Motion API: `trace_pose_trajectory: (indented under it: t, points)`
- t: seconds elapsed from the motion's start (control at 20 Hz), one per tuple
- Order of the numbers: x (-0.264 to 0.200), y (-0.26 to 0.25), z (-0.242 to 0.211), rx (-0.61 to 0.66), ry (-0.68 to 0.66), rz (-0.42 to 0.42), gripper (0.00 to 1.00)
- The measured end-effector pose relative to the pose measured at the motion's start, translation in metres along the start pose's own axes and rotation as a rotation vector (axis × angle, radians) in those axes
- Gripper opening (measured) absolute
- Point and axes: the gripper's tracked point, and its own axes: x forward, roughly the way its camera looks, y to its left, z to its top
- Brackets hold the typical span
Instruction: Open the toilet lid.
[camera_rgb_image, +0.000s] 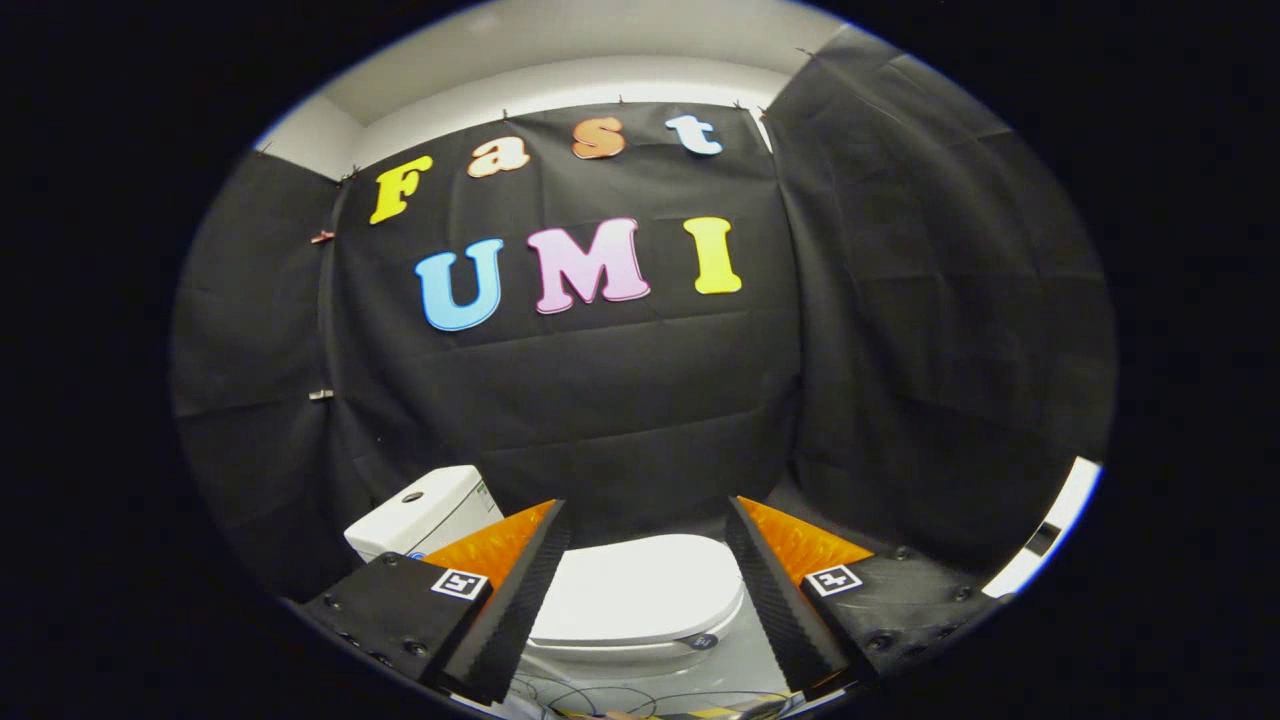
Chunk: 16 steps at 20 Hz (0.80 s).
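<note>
A white toilet stands low on the floor ahead, its lid lying flat and shut over the bowl. The white tank with a round flush button on top sits behind it, off to the left. My gripper is held above and in front of the toilet, well short of it. Its two fingers are spread wide apart, and the lid shows in the gap between them and below. Nothing is between the fingers.
Black cloth walls close in the booth behind and on both sides of the toilet. A grey floor with thin cables on it lies in front of the bowl. A white strip runs along the lower right.
</note>
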Motion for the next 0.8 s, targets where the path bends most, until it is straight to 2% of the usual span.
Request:
trace_pose_trajectory:
  t: [0.25,0.8]
  points:
    - [0.036,-0.025,-0.066,0.160,0.142,0.003,0.99]
    - [0.104,-0.085,-0.234,0.470,0.453,-0.047,0.99]
